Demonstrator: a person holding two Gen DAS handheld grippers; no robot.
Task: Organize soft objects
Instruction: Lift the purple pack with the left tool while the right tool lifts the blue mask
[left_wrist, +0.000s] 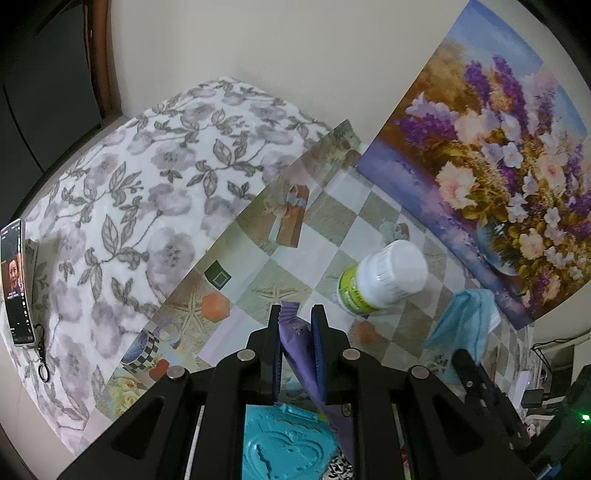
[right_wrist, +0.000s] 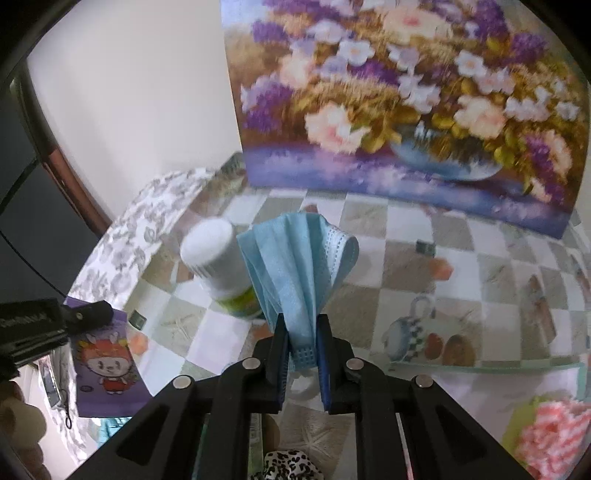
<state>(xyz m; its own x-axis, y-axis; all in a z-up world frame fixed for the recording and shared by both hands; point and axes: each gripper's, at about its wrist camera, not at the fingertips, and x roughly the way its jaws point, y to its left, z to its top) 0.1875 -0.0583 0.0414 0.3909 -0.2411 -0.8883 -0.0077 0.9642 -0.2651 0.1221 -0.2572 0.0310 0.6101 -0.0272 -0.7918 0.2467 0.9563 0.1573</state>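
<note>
two grippers are each pinching something soft above the table. the left gripper is holding its jaws pressed on a purple pouch, which is sitting between the blue pads and hanging down below them; in the right wrist view the same pouch is showing a cartoon figure in red and dangling under the left gripper at the left edge. the right gripper is clamping a blue mask: the mask's perforated edge is lying between the pads while the pleated body is fanning out beyond the tips, with one end curling over to the right. in the left wrist view the mask is hanging at the right, near a painting.

the table is wearing a checked cloth printed with jugs and fruit. a white-capped bottle with a green label is standing on it, just beside the mask in the right wrist view. the painting of flowers is leaning against a pale wall at the back of the table. a floral blanket is lying to the left of the table, with a phone resting at its left edge. a turquoise tray and a leopard-print cloth are sitting under the grippers, and a pink-striped cloth is lying at the lower right
</note>
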